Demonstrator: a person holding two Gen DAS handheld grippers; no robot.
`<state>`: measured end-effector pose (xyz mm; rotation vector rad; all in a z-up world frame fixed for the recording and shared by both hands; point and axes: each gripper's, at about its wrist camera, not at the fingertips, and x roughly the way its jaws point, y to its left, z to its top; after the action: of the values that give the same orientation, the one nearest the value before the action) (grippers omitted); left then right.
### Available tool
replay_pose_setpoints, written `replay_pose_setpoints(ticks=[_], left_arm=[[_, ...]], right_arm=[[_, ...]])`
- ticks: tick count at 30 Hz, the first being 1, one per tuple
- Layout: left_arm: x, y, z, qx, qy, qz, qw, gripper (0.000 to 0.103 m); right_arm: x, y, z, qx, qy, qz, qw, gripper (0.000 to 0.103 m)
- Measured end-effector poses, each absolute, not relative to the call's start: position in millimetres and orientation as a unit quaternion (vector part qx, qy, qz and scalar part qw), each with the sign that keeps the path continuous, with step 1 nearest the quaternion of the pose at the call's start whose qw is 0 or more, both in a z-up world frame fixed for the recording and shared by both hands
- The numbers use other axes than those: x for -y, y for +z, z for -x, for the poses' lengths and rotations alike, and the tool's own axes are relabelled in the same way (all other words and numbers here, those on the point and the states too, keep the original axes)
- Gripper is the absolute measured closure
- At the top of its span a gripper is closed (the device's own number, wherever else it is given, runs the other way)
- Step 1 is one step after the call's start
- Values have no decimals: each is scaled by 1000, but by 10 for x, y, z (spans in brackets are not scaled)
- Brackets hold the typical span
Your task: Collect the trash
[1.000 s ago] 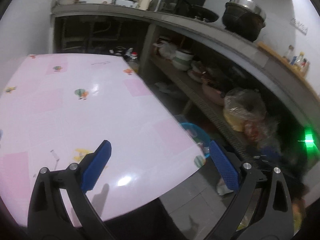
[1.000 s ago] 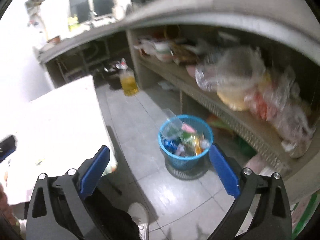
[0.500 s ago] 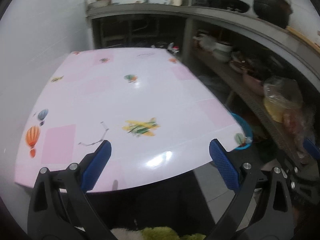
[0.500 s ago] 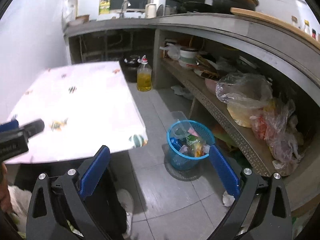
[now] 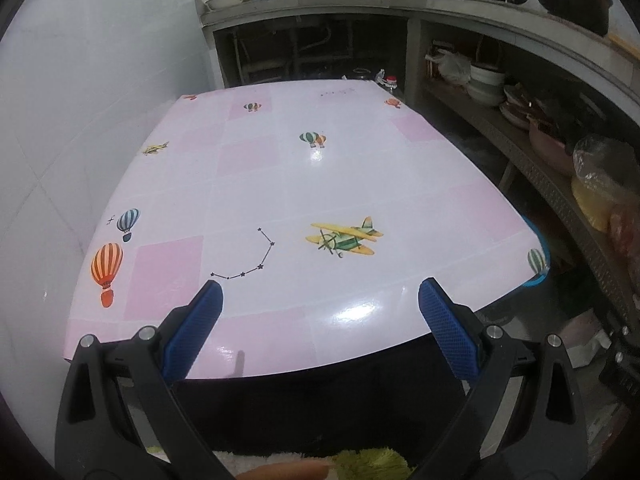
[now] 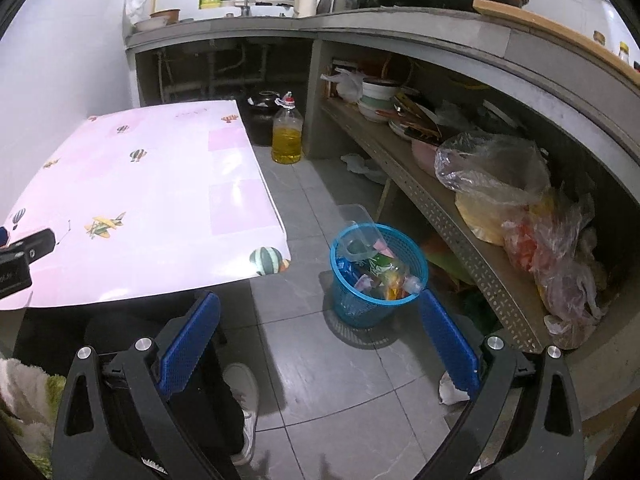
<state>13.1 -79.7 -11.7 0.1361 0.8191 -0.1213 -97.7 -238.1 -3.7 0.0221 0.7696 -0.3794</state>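
A dim tiled kitchen with a grey concrete counter and open shelves beneath it frames both views. Nearest, at the bottom of the left wrist view, the left gripper [image 5: 320,312] has its blue-padded tongs spread wide with nothing between them, hanging over the near edge of the glossy pink tablecloth-covered table [image 5: 280,184], whose printed balloons and aeroplane are all that shows on it; no loose rubbish is visible there. In the right wrist view the right gripper [image 6: 320,320] is likewise spread apart and empty, low centre, above the grey floor tiles. Just beyond it, right of centre, the round blue plastic mesh bin [image 6: 378,276] stands on the floor beside the table corner, already heaped with wrappers and a clear plastic container. I judge the collecting largely done. A crumpled white scrap [image 6: 450,390] by the shelf foot, lower right, may remain. Only the right view shows the bin's contents and the yellow oil bottle [image 6: 286,136] further back; the left view shows the whole tabletop.
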Motion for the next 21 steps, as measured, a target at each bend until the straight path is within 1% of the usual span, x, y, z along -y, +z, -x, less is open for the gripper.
replay_pose_setpoints(ticks=[9, 21], left_arm=[[917, -154, -125, -402, -70, -87, 909, 9], [940, -164, -112, -414, -81, -81, 903, 9]], right_arm=[[2419, -34, 959, -371, -185, -10, 910, 7], [2370, 26, 962, -363, -186, 0, 913, 7]])
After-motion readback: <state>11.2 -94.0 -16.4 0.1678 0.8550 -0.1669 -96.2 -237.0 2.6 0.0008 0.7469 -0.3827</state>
